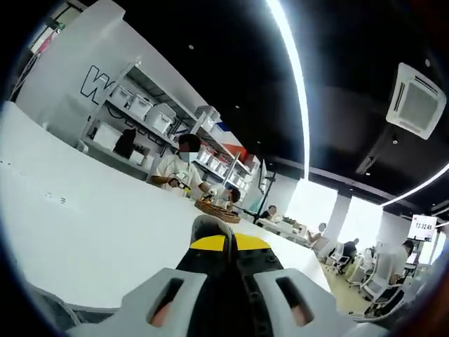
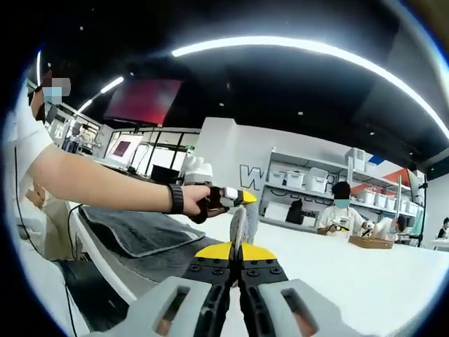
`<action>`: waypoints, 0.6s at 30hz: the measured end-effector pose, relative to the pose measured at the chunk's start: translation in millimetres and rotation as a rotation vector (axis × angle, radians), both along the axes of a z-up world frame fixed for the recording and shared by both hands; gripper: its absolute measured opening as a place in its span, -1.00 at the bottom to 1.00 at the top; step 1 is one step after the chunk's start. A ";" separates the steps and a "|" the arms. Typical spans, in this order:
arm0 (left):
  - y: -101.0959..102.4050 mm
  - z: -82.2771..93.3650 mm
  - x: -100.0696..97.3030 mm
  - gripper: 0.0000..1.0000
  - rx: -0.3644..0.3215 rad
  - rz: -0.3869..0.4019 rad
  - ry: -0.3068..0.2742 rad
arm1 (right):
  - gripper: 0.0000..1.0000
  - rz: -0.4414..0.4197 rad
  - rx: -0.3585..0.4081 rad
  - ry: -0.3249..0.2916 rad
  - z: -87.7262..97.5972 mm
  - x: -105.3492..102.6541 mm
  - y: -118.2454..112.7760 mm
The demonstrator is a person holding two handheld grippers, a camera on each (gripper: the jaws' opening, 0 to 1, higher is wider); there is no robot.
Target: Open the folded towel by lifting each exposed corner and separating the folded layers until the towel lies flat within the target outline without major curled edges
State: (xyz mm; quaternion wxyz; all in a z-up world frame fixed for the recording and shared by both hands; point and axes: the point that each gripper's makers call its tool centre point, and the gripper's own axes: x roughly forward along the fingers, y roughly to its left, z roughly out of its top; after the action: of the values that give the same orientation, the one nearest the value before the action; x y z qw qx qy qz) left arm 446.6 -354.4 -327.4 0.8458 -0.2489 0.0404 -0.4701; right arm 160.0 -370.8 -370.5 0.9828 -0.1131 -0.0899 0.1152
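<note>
A dark grey towel lies spread on the white table, to the left in the right gripper view. My right gripper is shut on a pale grey strip of towel edge that rises from its yellow-tipped jaws. That strip runs up to my left gripper, held in a person's hand just above. In the left gripper view, my left gripper is shut, and a small grey towel corner pokes out past its yellow tips.
The white table stretches far ahead. Shelves with white bins line the back wall. A seated person works at the far end beside a brown tray. The table's near edge drops off at the left.
</note>
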 end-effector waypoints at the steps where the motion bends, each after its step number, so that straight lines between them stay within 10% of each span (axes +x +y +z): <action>1: -0.9 -1.7 -0.1 -0.97 0.003 -0.002 0.004 | -1.00 -0.005 -0.007 0.003 -1.5 -0.2 -0.7; 18: -23.2 -40.1 -3.0 -0.97 0.030 -0.038 0.097 | -1.00 -0.060 -0.076 0.070 -38.6 -4.6 -15.7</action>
State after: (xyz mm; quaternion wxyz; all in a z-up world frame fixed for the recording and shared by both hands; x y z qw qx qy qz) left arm 443.6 -377.6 -367.5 0.8374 -0.2580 0.0931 -0.4728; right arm 155.5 -386.5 -409.1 0.9833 -0.1489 -0.0474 0.0932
